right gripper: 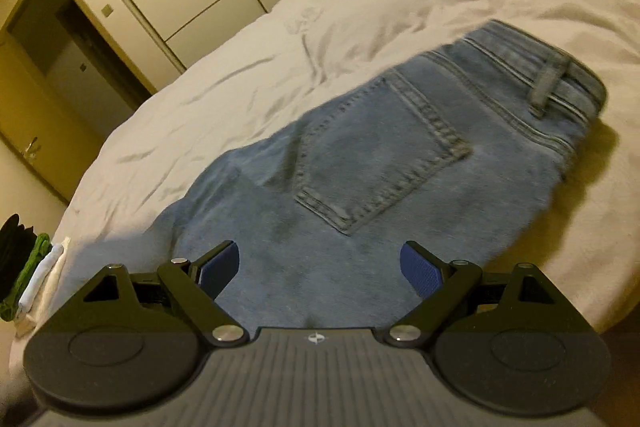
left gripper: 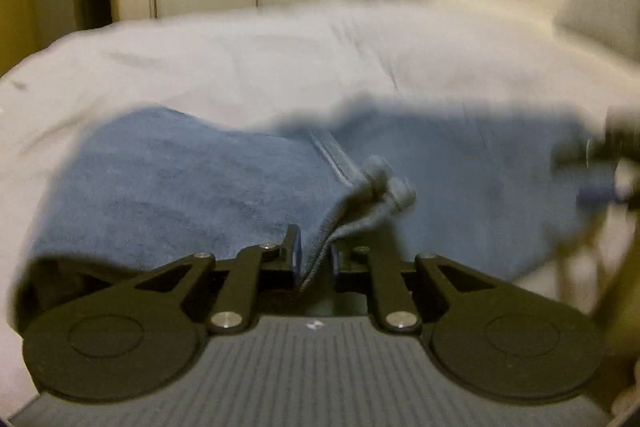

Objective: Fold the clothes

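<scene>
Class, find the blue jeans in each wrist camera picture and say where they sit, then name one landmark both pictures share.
Left wrist view: the jeans span the middle band, blurred, with a fold of denim pinched in the left gripper at lower centre.
Right wrist view: the jeans run diagonally from lower centre to upper right, back pocket up, beyond the open right gripper.
Shared landmark: the white bedsheet.

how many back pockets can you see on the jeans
1. The back pocket sits mid-seat below the waistband in the right wrist view. A second may be hidden on the folded-under side of the jeans.
</scene>
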The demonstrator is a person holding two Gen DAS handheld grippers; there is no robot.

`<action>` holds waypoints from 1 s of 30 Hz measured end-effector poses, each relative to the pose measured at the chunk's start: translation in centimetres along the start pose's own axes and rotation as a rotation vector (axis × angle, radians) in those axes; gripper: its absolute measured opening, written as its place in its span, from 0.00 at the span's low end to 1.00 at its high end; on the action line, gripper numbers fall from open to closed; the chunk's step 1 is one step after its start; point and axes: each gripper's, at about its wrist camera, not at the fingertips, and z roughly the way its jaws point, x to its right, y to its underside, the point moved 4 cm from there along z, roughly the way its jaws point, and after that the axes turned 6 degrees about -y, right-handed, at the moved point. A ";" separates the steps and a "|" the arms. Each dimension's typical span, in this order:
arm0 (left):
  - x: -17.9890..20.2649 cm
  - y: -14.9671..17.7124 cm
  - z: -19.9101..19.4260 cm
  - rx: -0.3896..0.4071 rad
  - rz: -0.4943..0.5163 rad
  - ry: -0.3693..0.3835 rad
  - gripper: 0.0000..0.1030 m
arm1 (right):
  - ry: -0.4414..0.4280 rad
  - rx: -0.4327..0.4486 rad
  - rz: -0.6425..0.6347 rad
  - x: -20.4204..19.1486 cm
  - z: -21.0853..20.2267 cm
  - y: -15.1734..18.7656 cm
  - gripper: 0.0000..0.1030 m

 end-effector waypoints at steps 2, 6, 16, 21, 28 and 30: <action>1.0 0.6 -0.8 -0.003 0.032 0.005 0.23 | -0.009 -0.003 0.012 0.6 -0.5 0.2 0.87; -1.6 -0.9 -4.4 -0.019 -0.025 0.123 0.24 | -0.060 -0.028 0.038 0.4 -0.3 0.7 0.87; -11.7 -3.2 -5.7 0.020 -0.223 -0.082 0.20 | -0.414 -0.230 0.248 -3.5 4.0 4.2 0.55; -14.1 -2.3 -5.2 -0.013 -0.281 -0.074 0.20 | -0.473 -0.328 0.364 -4.7 7.2 6.3 0.55; -15.3 -1.2 -4.9 -0.022 -0.310 -0.029 0.21 | -0.487 -0.323 0.405 -5.8 9.9 6.8 0.55; -15.4 -1.2 -4.7 -0.023 -0.314 -0.019 0.20 | -0.469 -0.305 0.336 -6.8 10.3 6.9 0.50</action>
